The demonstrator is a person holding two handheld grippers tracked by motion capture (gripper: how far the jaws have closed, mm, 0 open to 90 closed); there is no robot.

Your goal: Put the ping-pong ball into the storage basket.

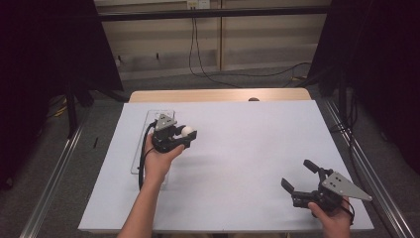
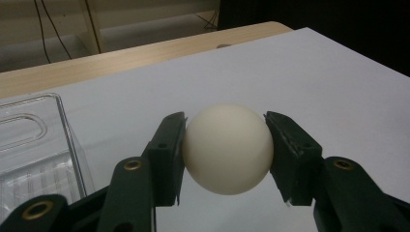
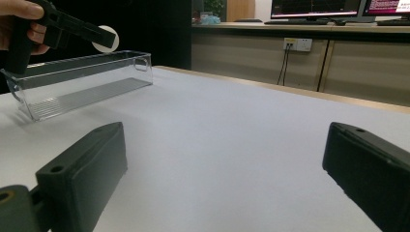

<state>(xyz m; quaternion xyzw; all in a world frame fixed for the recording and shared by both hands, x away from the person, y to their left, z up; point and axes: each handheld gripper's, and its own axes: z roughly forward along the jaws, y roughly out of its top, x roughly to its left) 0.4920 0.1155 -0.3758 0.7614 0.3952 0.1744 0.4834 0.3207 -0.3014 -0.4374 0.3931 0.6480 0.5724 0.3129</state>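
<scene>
Left tongs [image 2: 225, 145] clamped on white ball [image 2: 227, 147], just beside clear tray [image 1: 141, 144], right tongs [image 1: 299, 176] apart, empty

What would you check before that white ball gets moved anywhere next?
1. Grip on the ball: ok. The left hand-held gripper has both jaws pressed against the sides of the white ball.
2. Ball off the table: ok. In the right gripper view it hangs above the clear plastic bin.
3. Ball position over the bin: cannot tell. In the high view the ball sits just beyond the bin's right edge.
4. Bin interior free: ok, nothing visible inside.
5. Right hand-held gripper out of the way: ok, open and far off at the near right of the white sheet.
</scene>
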